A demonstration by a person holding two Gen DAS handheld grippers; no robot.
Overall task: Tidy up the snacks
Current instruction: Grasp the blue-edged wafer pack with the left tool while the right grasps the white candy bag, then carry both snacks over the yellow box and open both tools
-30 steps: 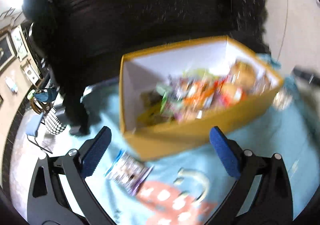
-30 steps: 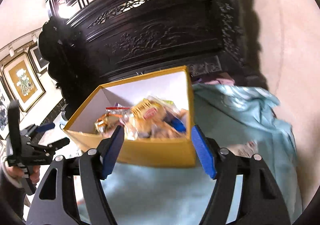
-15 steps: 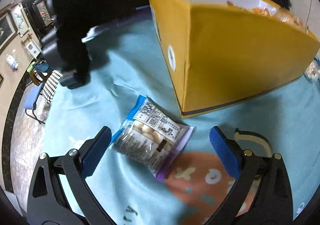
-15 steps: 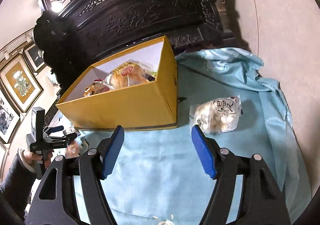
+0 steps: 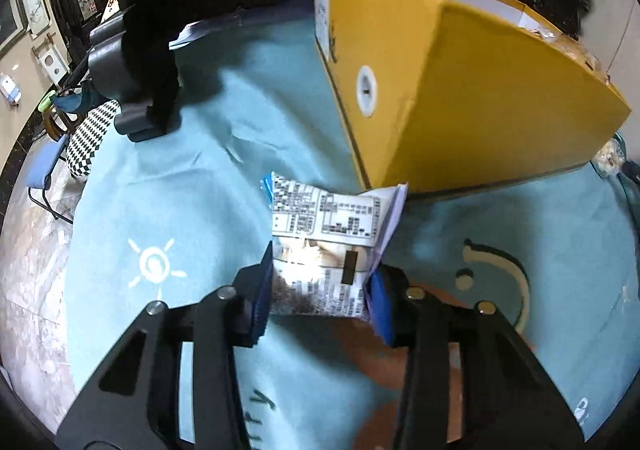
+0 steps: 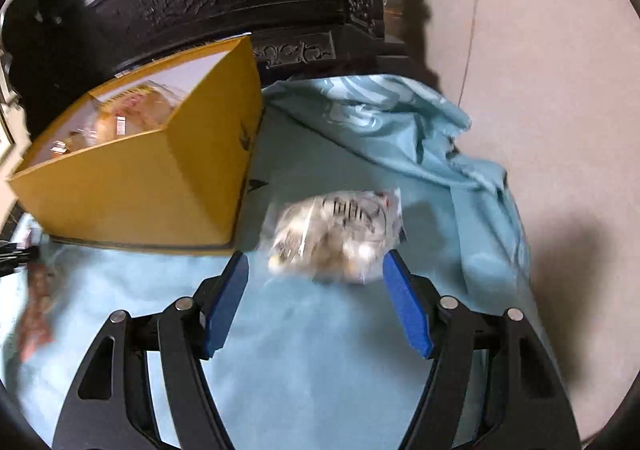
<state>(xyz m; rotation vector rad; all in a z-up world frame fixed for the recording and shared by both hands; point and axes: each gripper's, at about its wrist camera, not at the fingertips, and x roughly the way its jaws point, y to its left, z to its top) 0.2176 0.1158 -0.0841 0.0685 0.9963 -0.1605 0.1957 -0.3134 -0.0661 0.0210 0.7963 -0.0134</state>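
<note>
Left gripper (image 5: 320, 290) just closed — on snack packet (image 5: 324, 246).

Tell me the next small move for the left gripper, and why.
Probably lift. The left gripper has just been closing and its blue pads now press both sides of the labelled snack packet, which lies on the blue cloth beside the yellow box. Raising it should clear the box wall before carrying it over the open top.

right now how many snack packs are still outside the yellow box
2. One snack pack lies by the yellow box corner, clamped in the left gripper; a clear bag lies before the open right gripper. Others may be hidden.
</note>
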